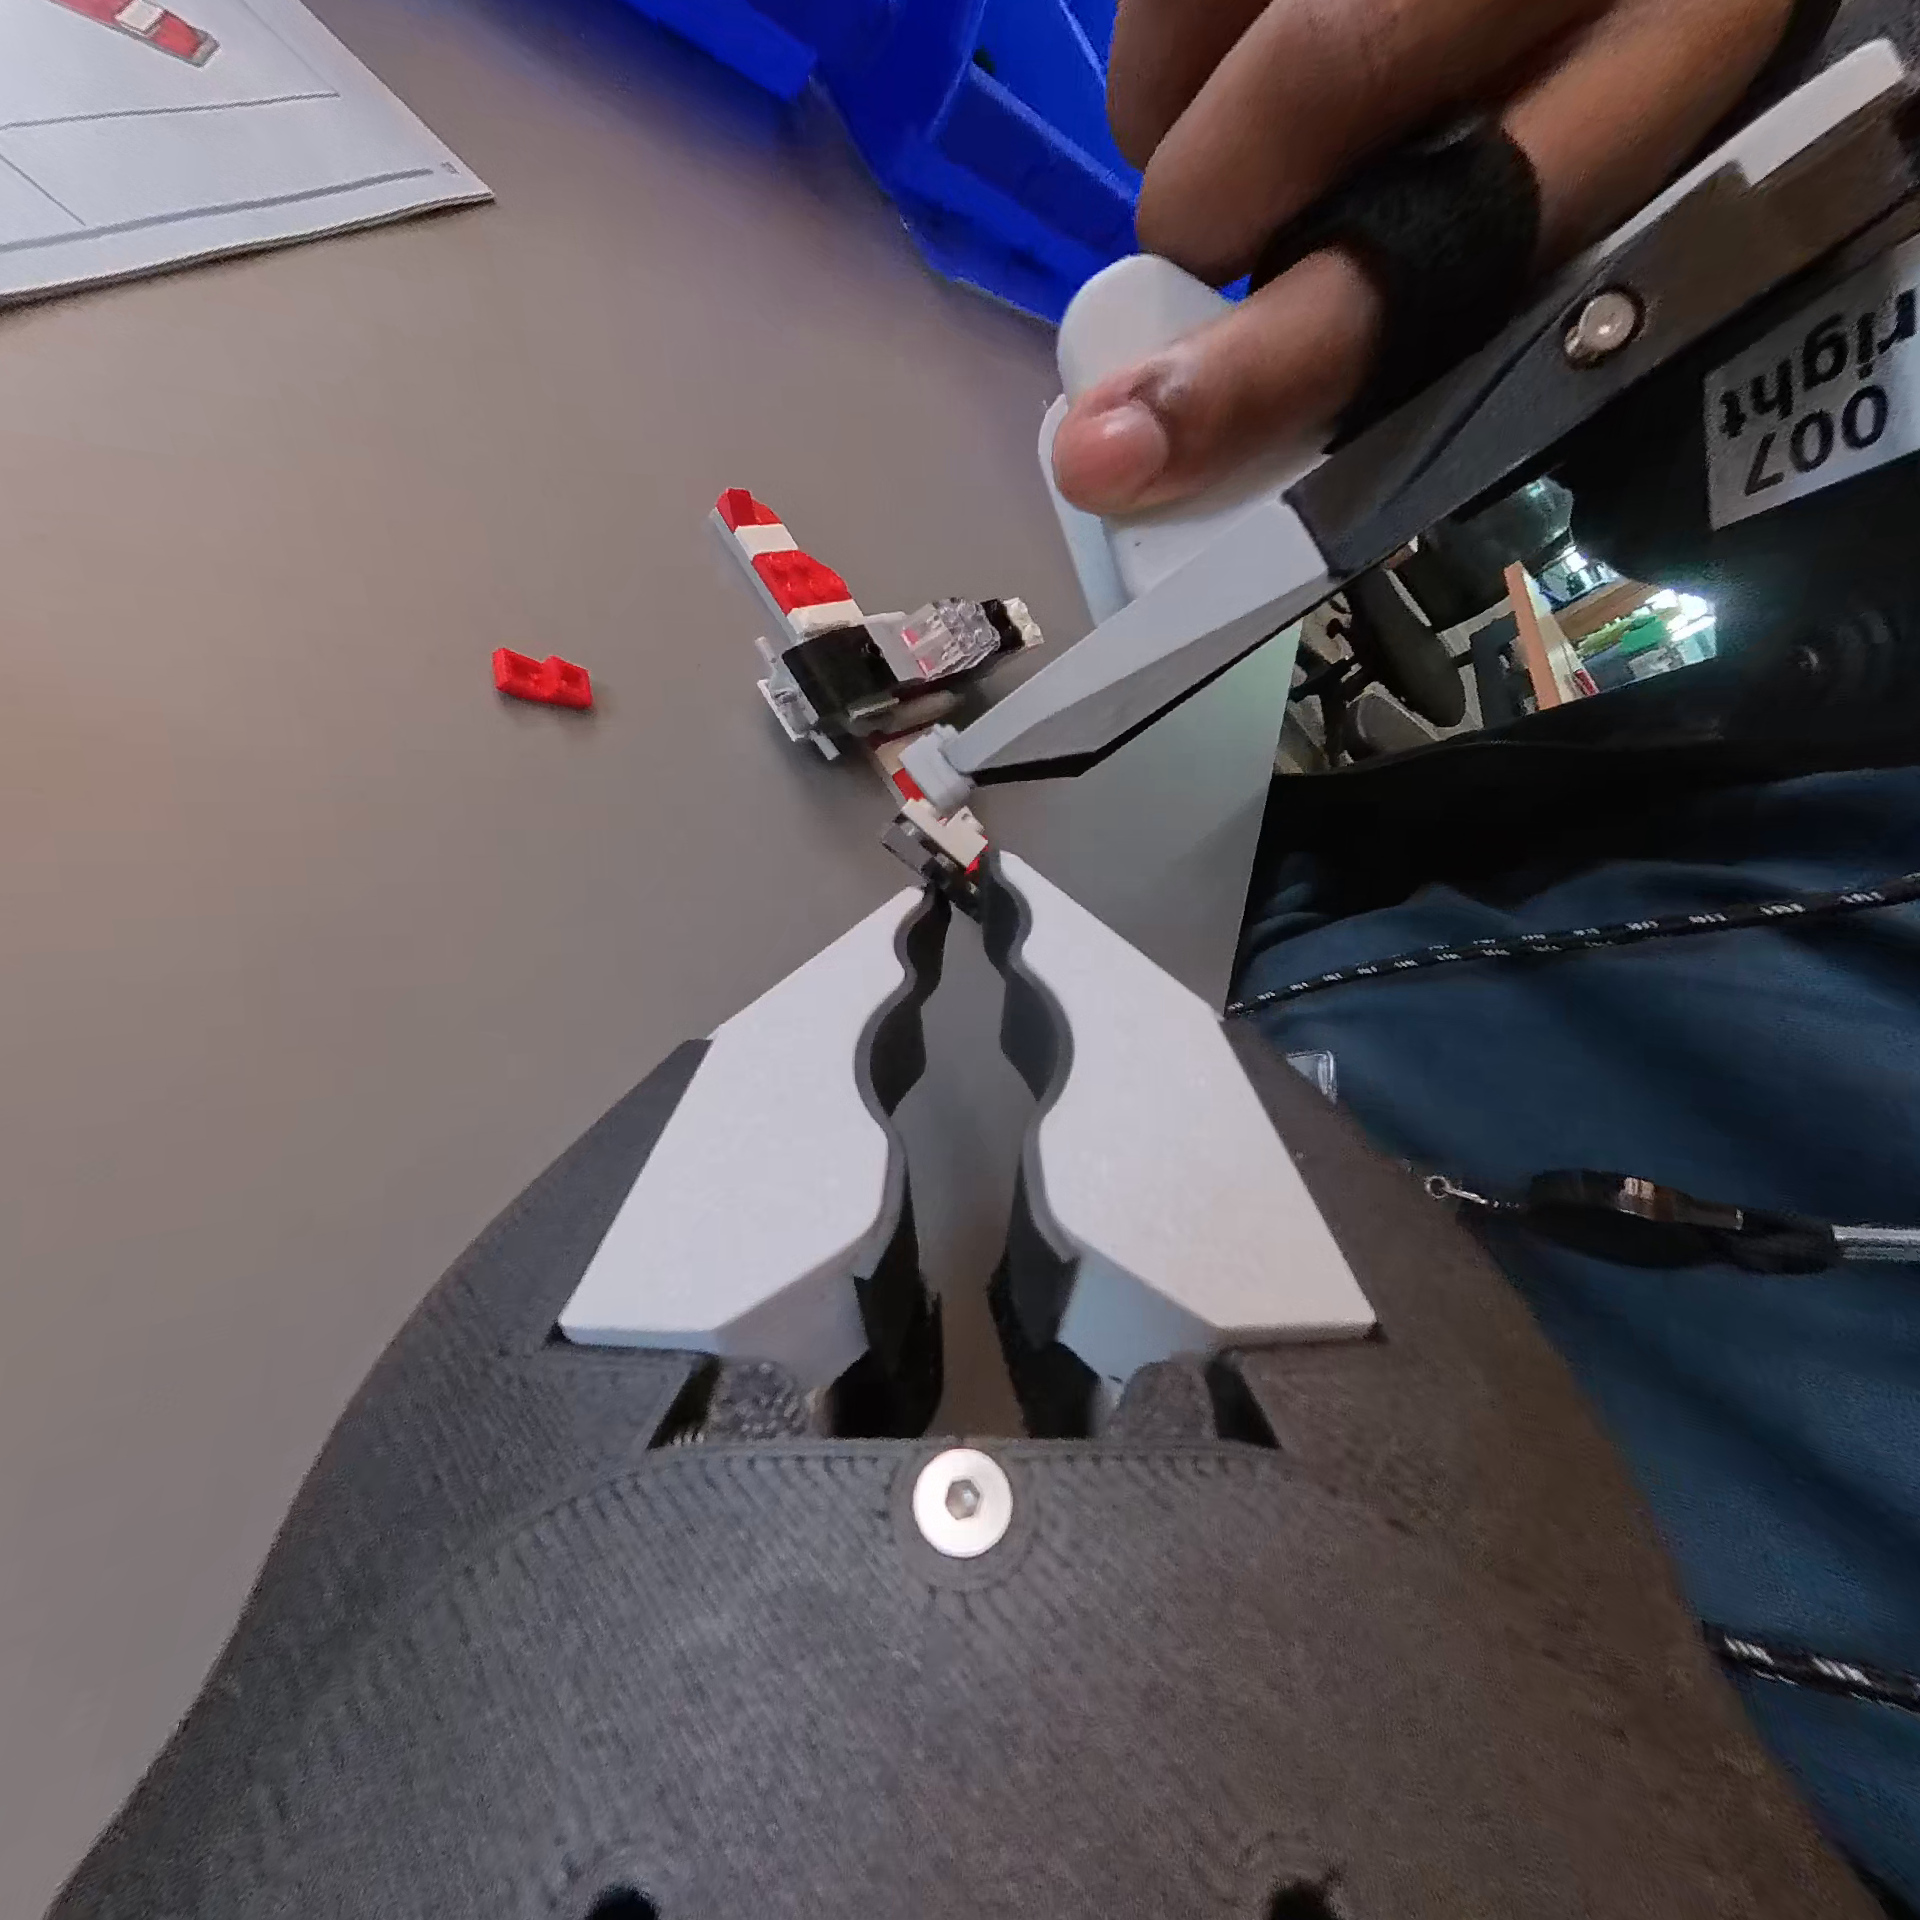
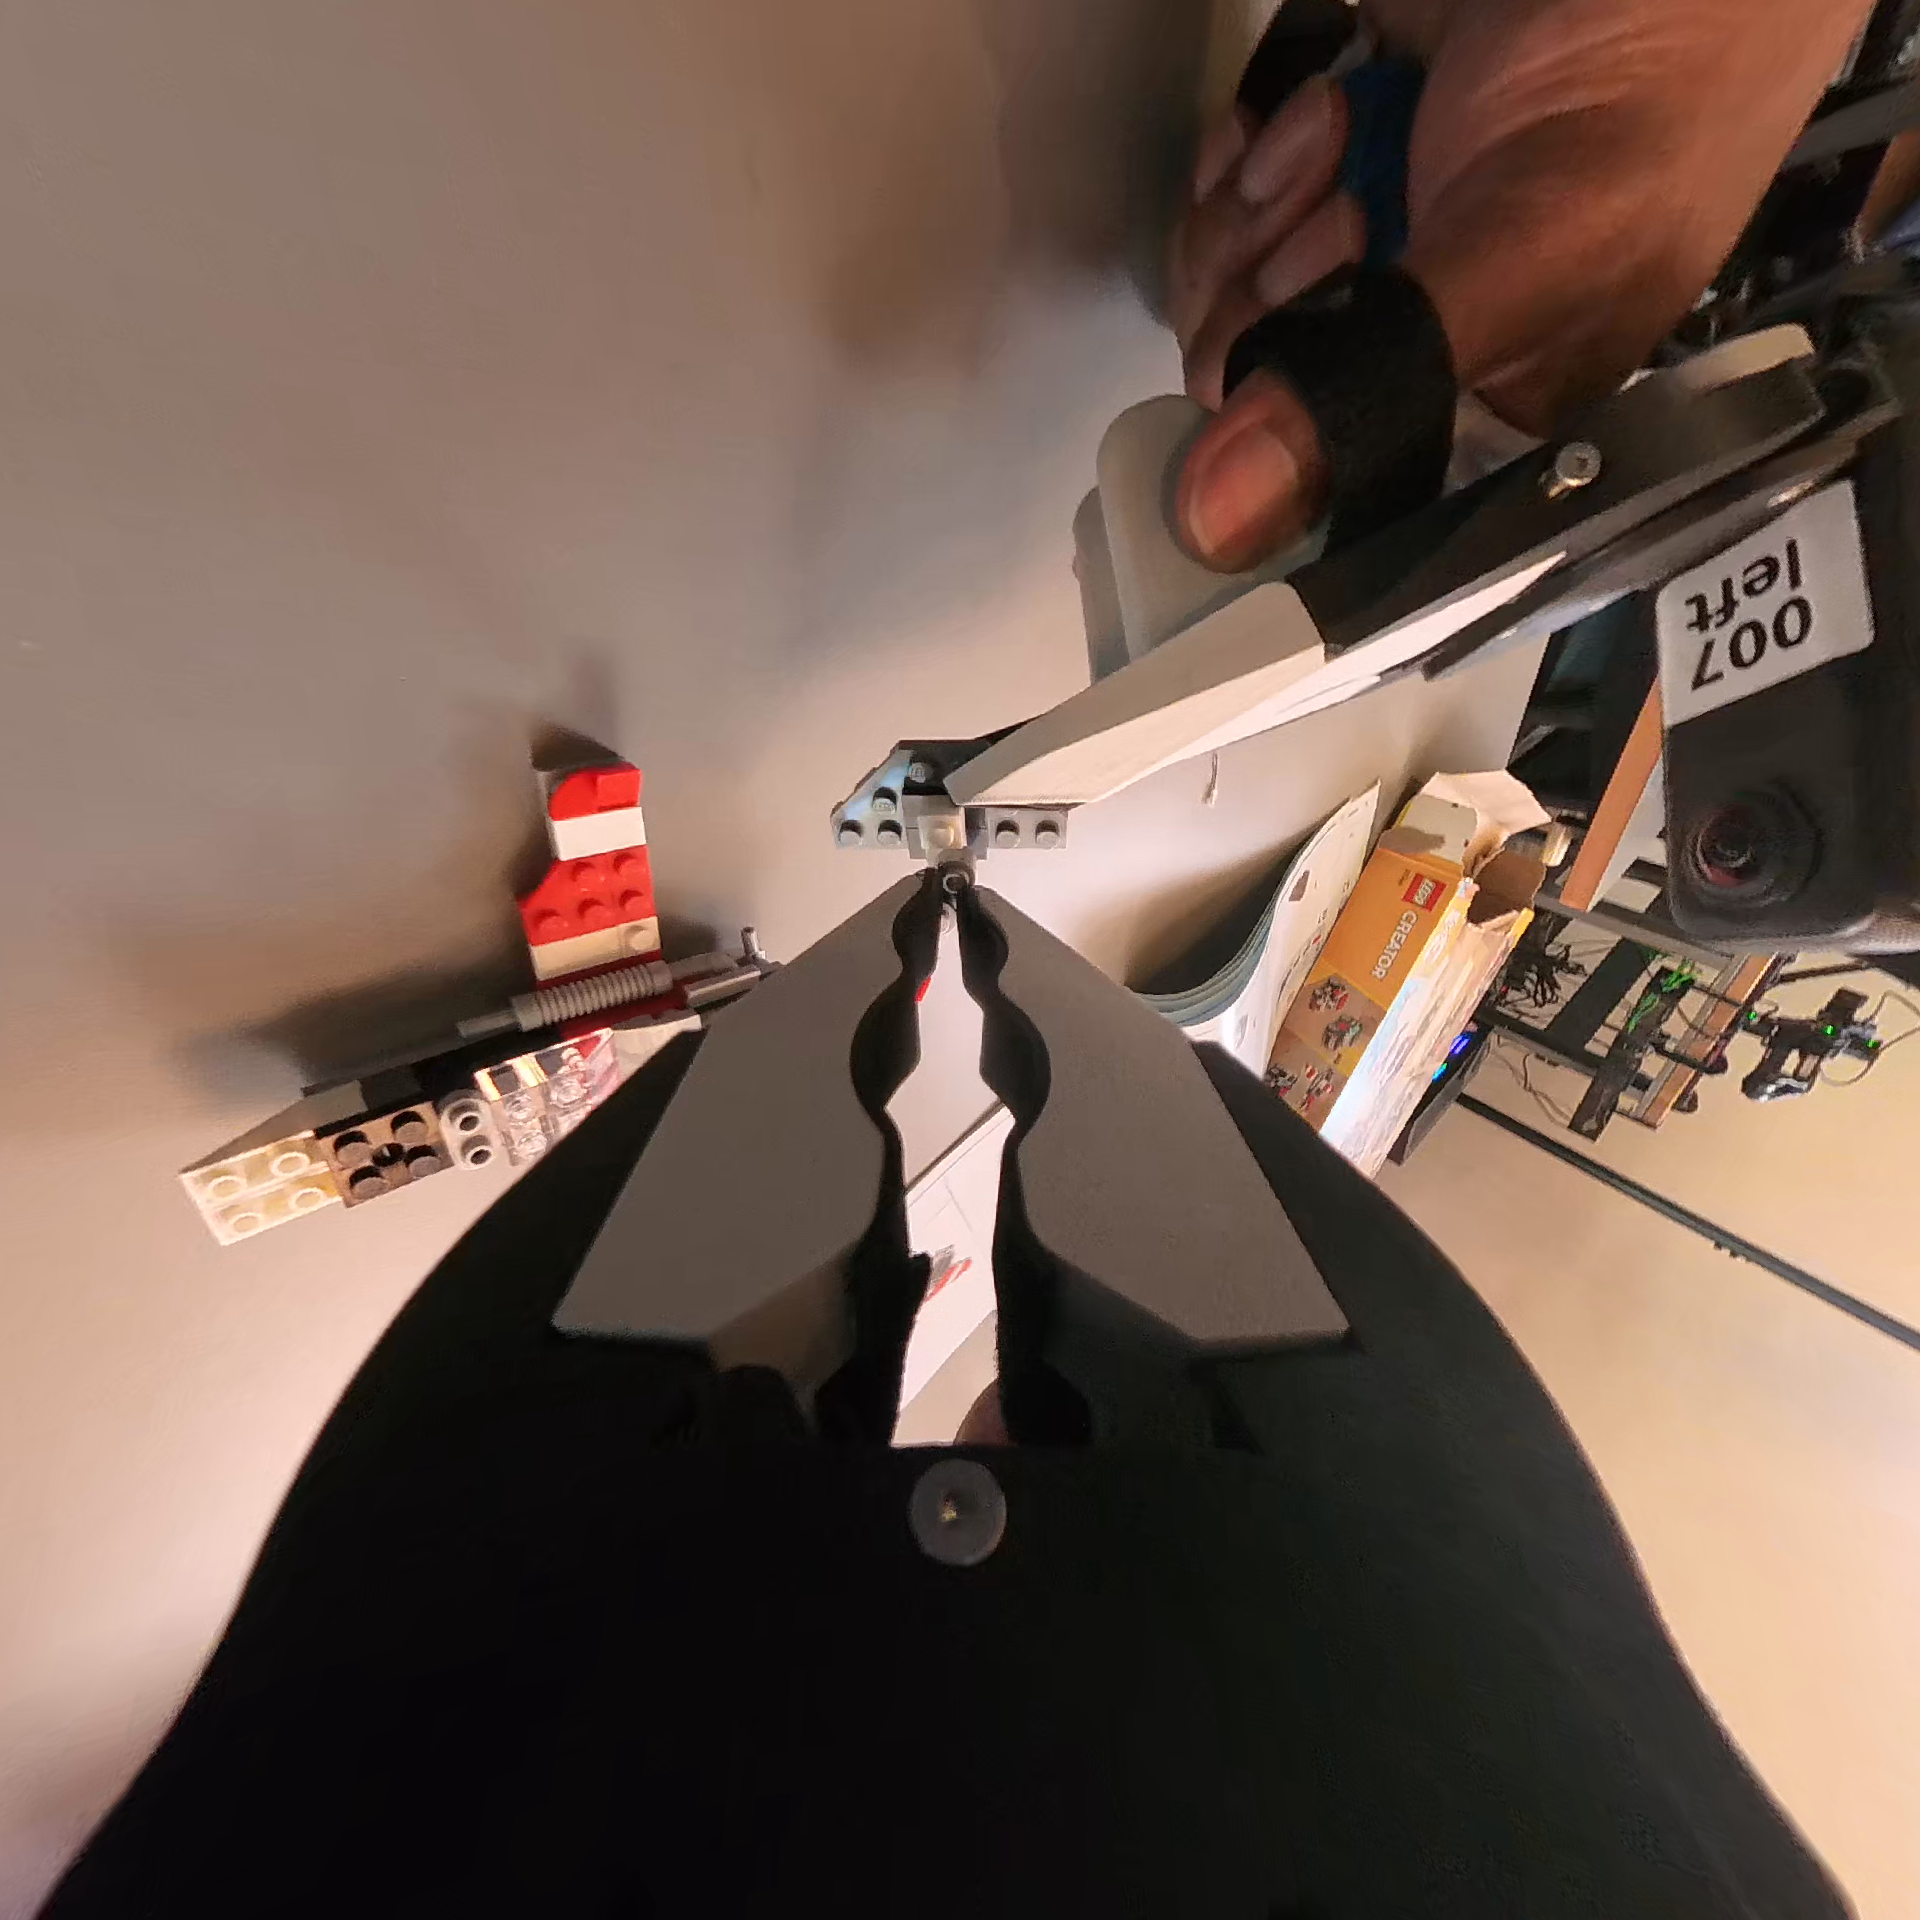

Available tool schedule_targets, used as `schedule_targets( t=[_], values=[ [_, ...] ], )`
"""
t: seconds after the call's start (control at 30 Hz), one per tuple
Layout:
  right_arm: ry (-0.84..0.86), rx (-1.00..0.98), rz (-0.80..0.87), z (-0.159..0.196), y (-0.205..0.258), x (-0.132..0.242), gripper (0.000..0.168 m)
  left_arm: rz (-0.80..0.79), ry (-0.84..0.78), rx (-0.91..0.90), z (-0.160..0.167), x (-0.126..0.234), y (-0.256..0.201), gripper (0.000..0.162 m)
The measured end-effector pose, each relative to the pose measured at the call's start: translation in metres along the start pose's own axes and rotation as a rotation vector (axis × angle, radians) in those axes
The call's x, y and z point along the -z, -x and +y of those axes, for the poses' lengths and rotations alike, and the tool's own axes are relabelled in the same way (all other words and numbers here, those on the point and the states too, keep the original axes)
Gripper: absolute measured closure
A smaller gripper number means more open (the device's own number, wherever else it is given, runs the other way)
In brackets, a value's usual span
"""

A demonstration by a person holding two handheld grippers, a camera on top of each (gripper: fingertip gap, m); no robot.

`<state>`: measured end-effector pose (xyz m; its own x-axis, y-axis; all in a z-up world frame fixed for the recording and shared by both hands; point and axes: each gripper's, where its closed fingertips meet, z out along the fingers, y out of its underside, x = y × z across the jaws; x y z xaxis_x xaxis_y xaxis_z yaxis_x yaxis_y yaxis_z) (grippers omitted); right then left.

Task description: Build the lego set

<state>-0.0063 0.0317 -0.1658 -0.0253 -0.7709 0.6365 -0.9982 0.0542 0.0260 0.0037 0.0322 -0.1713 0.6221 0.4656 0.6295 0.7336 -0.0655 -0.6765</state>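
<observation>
My left gripper (image 1: pixel 958 883) is shut on a small grey, white and red sub-assembly (image 1: pixel 940 831) and holds it above the table. It also shows in the right wrist view (image 2: pixel 961 795), where the sub-assembly (image 2: pixel 940 829) shows as grey studded plates. My right gripper (image 2: pixel 951 878) is shut on a small grey round piece (image 2: pixel 954 879) and presses it against the sub-assembly. It enters the left wrist view (image 1: pixel 938 777) from the upper right, with the grey piece (image 1: pixel 928 774) at its tips. The partly built red, white and black plane model (image 1: pixel 831 634) lies on the table behind; it also shows in the right wrist view (image 2: pixel 587 894).
A loose red plate (image 1: pixel 542 677) lies on the table left of the model. The instruction booklet (image 1: pixel 208 135) is at the far left, a blue bin (image 1: pixel 987 135) behind. A yellow set box (image 2: pixel 1382 966) lies past the table edge. A person's hand (image 1: pixel 1299 208) grips each tool. My two grippers' fingertips are within a few centimetres of each other.
</observation>
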Motion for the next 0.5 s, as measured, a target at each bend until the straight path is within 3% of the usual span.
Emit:
schedule_targets(
  t=[0.5],
  values=[
    [-0.014, 0.01, 0.01, 0.0002, 0.0011, 0.0016, 0.165, 0.001, -0.023, 0.0, -0.0025, 0.0023, 0.0014, 0.156]
  ],
)
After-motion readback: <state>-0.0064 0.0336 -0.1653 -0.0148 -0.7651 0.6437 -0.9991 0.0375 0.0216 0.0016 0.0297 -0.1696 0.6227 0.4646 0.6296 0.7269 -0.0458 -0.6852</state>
